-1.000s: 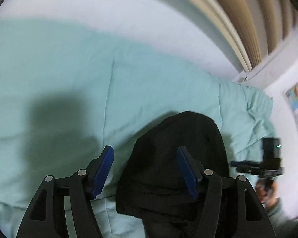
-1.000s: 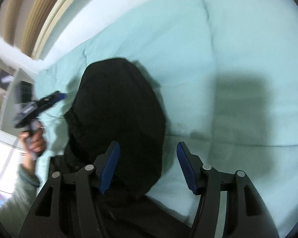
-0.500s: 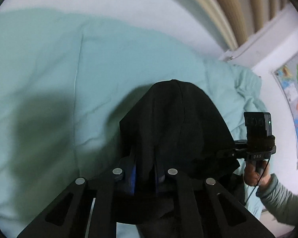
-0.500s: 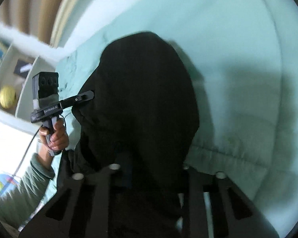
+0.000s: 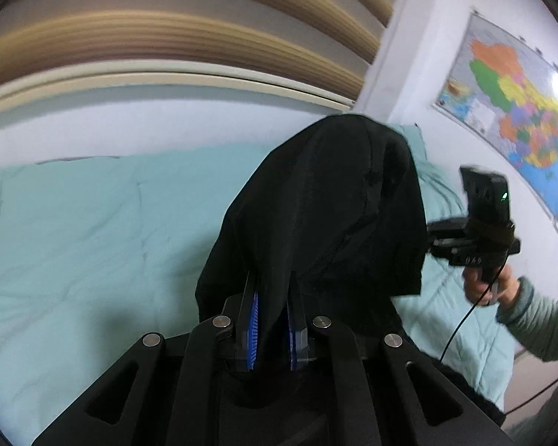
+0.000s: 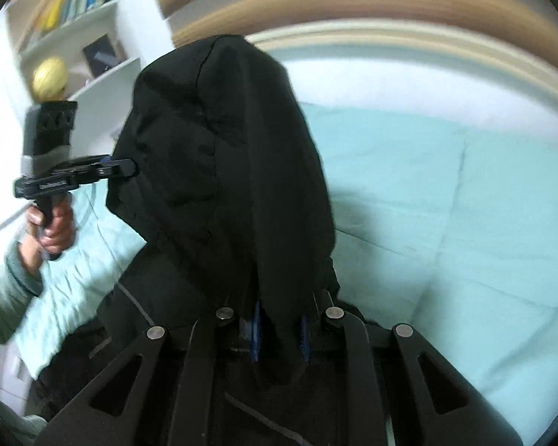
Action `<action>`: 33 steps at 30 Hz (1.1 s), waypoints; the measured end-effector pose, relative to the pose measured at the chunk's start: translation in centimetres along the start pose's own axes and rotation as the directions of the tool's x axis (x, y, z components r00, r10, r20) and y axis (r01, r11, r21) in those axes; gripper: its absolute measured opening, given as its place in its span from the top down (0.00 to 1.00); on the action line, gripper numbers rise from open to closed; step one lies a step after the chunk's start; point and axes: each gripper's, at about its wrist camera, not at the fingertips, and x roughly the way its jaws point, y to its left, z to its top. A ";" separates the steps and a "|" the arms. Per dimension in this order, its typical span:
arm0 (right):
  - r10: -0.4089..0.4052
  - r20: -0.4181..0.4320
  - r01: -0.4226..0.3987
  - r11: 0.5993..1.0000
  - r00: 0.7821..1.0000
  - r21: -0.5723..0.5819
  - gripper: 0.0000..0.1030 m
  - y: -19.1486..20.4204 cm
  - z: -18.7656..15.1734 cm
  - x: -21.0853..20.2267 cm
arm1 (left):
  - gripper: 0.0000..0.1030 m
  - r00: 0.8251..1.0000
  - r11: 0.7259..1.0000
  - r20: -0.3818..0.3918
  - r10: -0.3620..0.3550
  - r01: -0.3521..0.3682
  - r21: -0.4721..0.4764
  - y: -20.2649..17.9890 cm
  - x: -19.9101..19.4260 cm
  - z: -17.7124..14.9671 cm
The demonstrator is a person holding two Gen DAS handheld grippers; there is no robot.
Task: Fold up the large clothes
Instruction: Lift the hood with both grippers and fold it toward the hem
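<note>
Two grippers share one load above a wide, pale mint-green quilted bedspread (image 5: 74, 230), which fills the lower half of both wrist views beneath a white wall and a blurred band of beige ribbed panelling (image 5: 175, 41). The black hooded fabric garment (image 5: 327, 204) hangs in the air over this bedspread, its rounded hood standing up in front of each camera and its lower folds draping down over the tools. On the wall, in the left wrist view, is a colourful printed map (image 5: 517, 119); in the right wrist view, white shelves (image 6: 93, 48) carry books and a yellow ball (image 6: 50, 76). The left gripper (image 5: 272, 319) has its blue-padded jaws drawn close together, with a fold of the garment pinched between them. The right gripper (image 6: 279, 329) is likewise clamped on a fold of the same cloth, its jaws having just been closing. Each tool shows in the other's view, held by a hand in a grey-green sleeve (image 5: 543, 327).
</note>
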 end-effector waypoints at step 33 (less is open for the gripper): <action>0.008 -0.286 0.079 0.953 0.958 0.291 0.56 9.7 -3.5 6.8 | 0.77 0.980 0.972 -0.197 -0.003 -0.044 -0.230 -4.1 2.3 -8.0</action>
